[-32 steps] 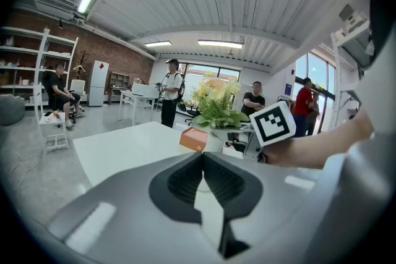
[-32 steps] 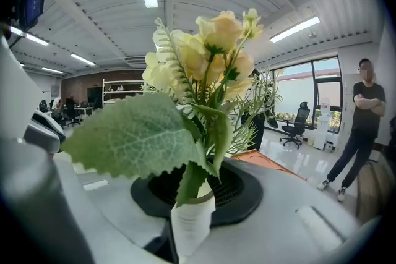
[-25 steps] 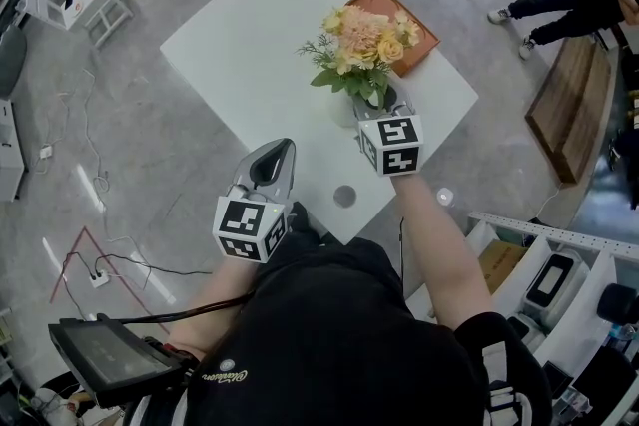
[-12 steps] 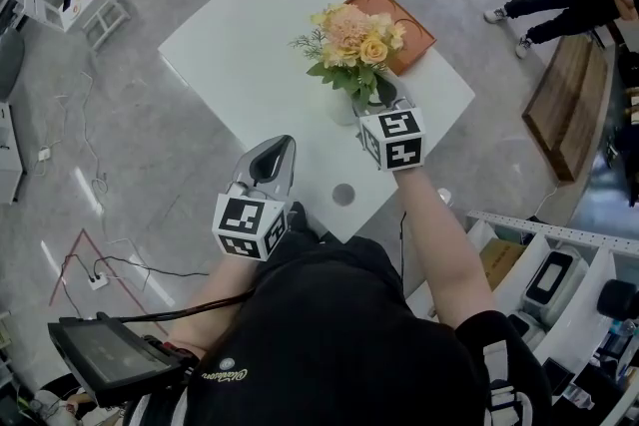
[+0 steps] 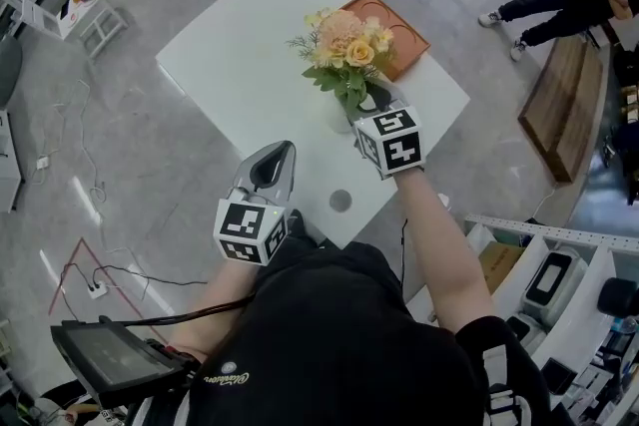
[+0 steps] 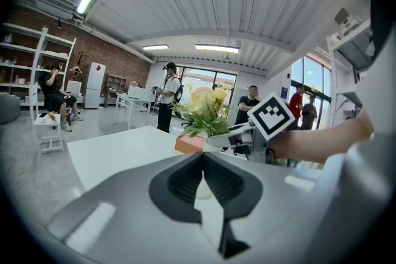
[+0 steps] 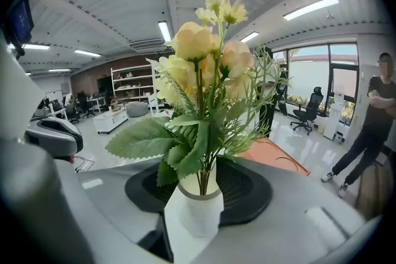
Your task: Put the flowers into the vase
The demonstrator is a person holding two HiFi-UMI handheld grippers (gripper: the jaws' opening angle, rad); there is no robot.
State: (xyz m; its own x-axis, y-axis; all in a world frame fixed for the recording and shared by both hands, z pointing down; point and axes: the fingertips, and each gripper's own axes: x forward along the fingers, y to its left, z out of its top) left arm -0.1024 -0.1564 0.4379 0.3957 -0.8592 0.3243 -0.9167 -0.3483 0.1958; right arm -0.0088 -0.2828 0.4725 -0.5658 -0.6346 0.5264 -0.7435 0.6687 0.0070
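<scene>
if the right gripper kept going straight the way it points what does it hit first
Most likely the white vase holding the flowers: it stands right between the jaws of the right gripper, which have just been opening.

We record one white square table (image 5: 250, 45) standing on the grey floor (image 5: 140, 165). Three items rest directly on its top. A white vase (image 7: 195, 213) holding flowers (image 5: 349, 50) stands upright between the jaws of the right gripper (image 5: 371, 101), which have just been opening. An orange tray (image 5: 407, 37) lies flat beyond that gripper's tips, past the vase, at the far corner. A small grey round spot (image 5: 340, 201), whose nature we cannot determine, sits behind the right gripper's tips, between it and the left gripper (image 5: 283, 151), near the table's closest edge.
</scene>
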